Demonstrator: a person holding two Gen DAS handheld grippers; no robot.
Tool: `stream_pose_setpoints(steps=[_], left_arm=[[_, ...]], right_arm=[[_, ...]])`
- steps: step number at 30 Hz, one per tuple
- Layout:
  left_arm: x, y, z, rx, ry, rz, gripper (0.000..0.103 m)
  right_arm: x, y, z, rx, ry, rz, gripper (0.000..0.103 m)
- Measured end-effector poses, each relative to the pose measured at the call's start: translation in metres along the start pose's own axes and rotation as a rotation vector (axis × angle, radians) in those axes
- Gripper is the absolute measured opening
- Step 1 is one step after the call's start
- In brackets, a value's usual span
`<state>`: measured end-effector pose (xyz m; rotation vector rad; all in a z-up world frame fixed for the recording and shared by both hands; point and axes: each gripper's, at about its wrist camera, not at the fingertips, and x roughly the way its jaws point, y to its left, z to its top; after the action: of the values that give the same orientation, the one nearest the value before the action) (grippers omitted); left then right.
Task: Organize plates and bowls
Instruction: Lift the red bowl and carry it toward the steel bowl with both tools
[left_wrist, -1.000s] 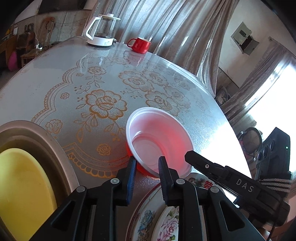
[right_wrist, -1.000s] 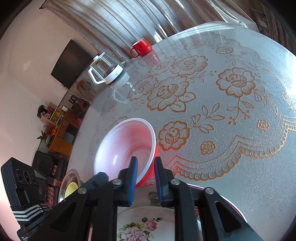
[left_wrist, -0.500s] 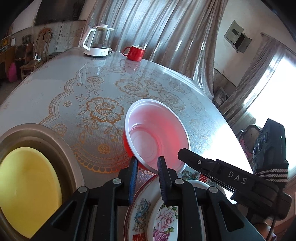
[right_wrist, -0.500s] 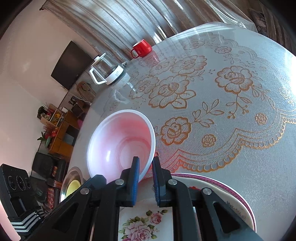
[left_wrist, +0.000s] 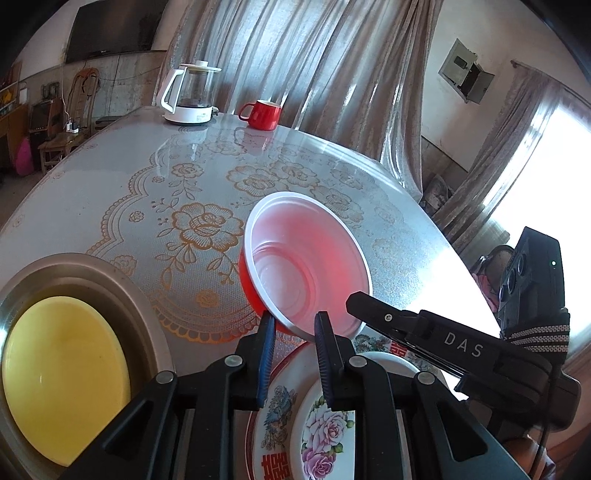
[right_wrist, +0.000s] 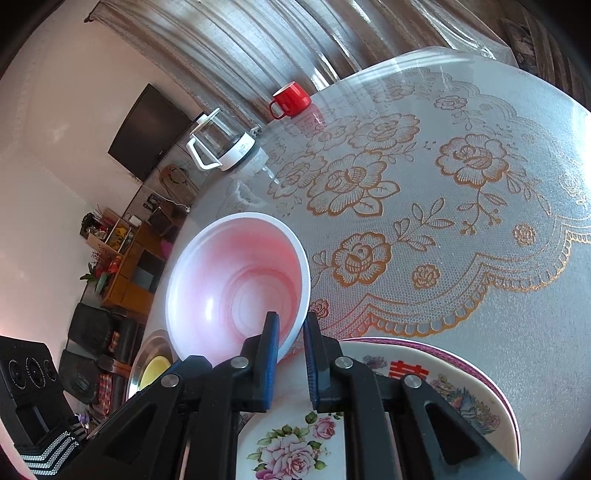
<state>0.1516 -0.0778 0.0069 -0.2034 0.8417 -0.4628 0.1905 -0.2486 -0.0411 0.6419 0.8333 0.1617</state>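
Note:
A red bowl (left_wrist: 306, 258) with a white inside hangs tilted above the table. My left gripper (left_wrist: 293, 332) is shut on its near rim. My right gripper (right_wrist: 291, 332) is shut on the rim (right_wrist: 295, 332) from the other side, and its tip (left_wrist: 356, 301) shows at the bowl's right edge in the left wrist view. Below both grippers a small rose-patterned plate (left_wrist: 325, 424) lies on a larger red-rimmed plate (left_wrist: 277, 406); the right wrist view shows the rose plate (right_wrist: 295, 443) and the larger plate (right_wrist: 461, 380) too. At the left a yellow bowl (left_wrist: 62, 369) sits inside a steel basin (left_wrist: 110, 273).
The round table (left_wrist: 147, 166) has a lace-patterned cover. A glass kettle (left_wrist: 192, 96) and a red mug (left_wrist: 262, 114) stand at its far edge, in front of curtains. The table's right edge (left_wrist: 443, 240) curves close past the bowl.
The red bowl has tipped further, its opening turned more toward the right wrist camera. In the left wrist view the yellow bowl and steel basin show more fully. Both grips stay on the rim.

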Motion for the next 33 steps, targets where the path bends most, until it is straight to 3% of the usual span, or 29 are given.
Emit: stream_pose_setpoints(steps=[33], left_arm=[[-0.031, 0.003, -0.012, 0.011, -0.044, -0.1, 0.021]], right_arm=[[-0.022, 0.006, -0.008, 0.022, -0.021, 0.091, 0.011]])
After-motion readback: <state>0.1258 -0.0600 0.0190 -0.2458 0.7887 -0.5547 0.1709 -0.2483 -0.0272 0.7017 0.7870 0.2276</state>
